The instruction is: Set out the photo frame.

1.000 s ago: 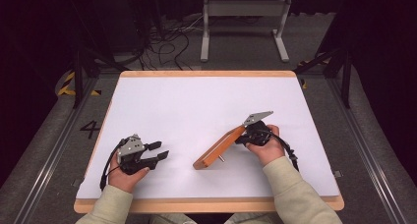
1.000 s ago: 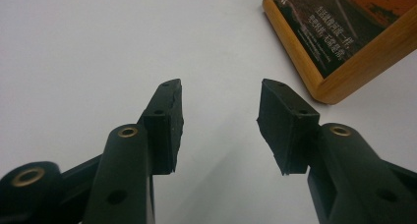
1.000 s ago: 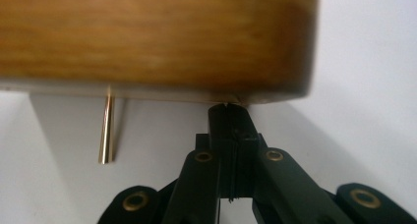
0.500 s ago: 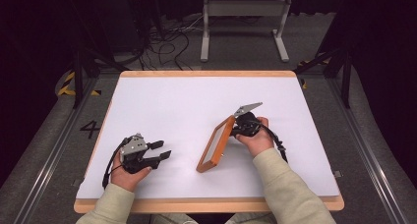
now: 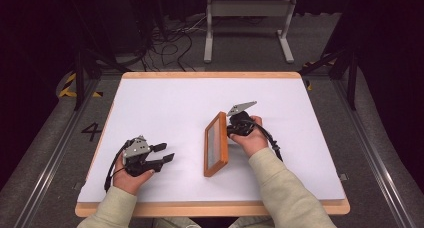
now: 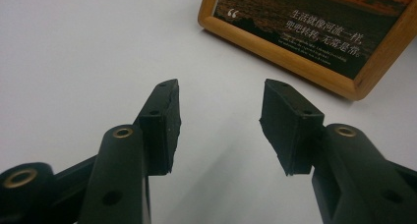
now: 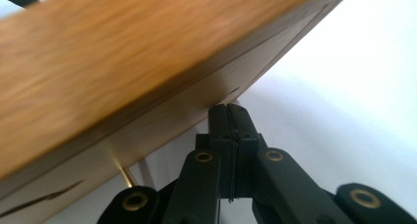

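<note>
A wooden picture frame [image 5: 223,138] stands on edge near the middle of the white table [image 5: 165,103], its picture side turned left. The left gripper view shows its lower corner [image 6: 305,32] with a dark picture and white script. My right gripper [image 5: 231,129] is behind the frame, and its jaws [image 7: 229,113] are shut together with their tips against the frame's pale back [image 7: 162,121]. A thin brass rod [image 7: 129,176] sticks out of that back. I cannot tell whether anything thin is pinched. My left gripper [image 5: 165,153] rests at the front left, open [image 6: 219,128], with nothing between its fingers.
A wooden rim [image 5: 210,208] edges the table. On the floor beyond the far edge stand a grey metal stand [image 5: 247,18] and loose cables [image 5: 165,43]. A painted "4" [image 5: 92,131] marks the floor at the left.
The right hand has moved left with the frame. The frame has swung from a diagonal slant to standing almost front to back. The left hand has stayed put.
</note>
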{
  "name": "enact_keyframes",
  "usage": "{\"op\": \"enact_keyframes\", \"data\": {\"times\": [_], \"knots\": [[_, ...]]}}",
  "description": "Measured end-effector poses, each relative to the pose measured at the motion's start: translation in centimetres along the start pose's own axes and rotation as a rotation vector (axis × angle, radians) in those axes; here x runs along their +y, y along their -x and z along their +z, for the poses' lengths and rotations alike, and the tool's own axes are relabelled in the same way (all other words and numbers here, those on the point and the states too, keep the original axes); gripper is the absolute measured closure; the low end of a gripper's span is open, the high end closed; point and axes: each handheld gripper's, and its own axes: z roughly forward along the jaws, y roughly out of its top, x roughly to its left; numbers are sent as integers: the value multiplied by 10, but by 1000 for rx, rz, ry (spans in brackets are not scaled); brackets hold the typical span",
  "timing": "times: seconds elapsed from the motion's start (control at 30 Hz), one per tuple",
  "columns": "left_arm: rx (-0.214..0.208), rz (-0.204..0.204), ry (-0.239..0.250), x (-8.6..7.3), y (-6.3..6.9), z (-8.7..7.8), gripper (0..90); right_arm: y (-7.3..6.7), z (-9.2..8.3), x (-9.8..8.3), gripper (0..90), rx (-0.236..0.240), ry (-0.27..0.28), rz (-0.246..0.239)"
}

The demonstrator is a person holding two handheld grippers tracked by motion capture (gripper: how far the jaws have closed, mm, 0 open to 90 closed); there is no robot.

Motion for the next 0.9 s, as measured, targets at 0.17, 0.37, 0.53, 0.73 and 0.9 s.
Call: {"op": "enact_keyframes", "data": {"times": [0.17, 0.37, 0.53, 0.73, 0.9], "knots": [[-2, 0, -1, 0, 0, 0, 500, -2, 0, 2, 900, 16, -8, -10], [-1, -10, 1, -1, 0, -1, 496, -6, -12, 5, 900, -65, -60, -58], [20, -23, -10, -1, -3, -1, 483, -10, -37, 10, 856, -129, -83, -84], [34, -29, -17, -1, -3, 0, 464, -20, -63, 22, 784, -163, -67, -115], [32, -25, -24, -1, -3, 0, 461, -29, -85, 33, 654, -155, -54, -86]]}}
